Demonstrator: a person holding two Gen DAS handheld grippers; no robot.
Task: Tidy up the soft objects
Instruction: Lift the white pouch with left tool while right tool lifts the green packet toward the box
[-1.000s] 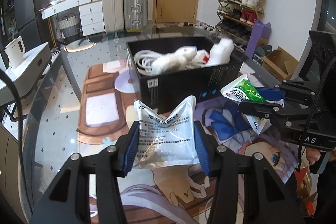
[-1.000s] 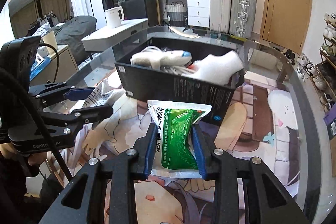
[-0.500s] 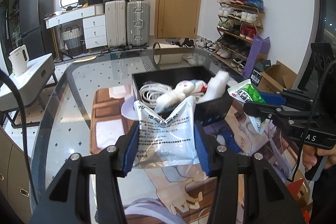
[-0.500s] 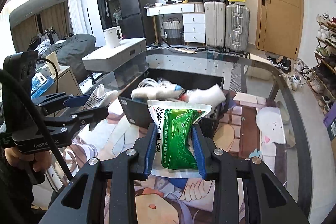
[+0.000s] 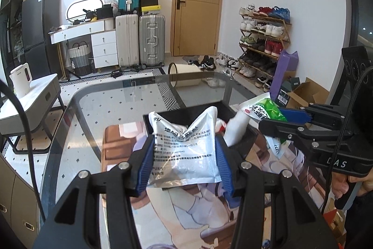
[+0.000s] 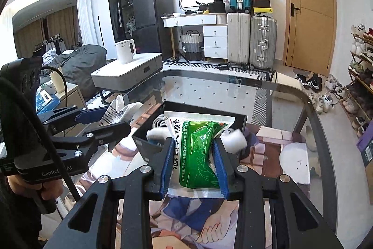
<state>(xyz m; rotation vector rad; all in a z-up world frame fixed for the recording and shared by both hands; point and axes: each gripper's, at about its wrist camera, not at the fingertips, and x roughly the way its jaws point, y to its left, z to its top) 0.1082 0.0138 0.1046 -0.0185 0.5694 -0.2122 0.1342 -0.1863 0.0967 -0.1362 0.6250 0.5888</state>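
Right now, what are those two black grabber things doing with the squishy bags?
A person is tidying soft things into a black box on a glass table. The left gripper has its jaws shut on a silver packet. The right gripper has its jaws shut on a green packet. Both packets hang in the air in front of the box, not in it yet. White cable and fluffy white things already lie inside.

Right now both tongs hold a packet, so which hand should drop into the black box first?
Probably right. The right tongs hold the green packet lined up with the black box. The left tongs, holding the silver packet, sit nearer its left edge.
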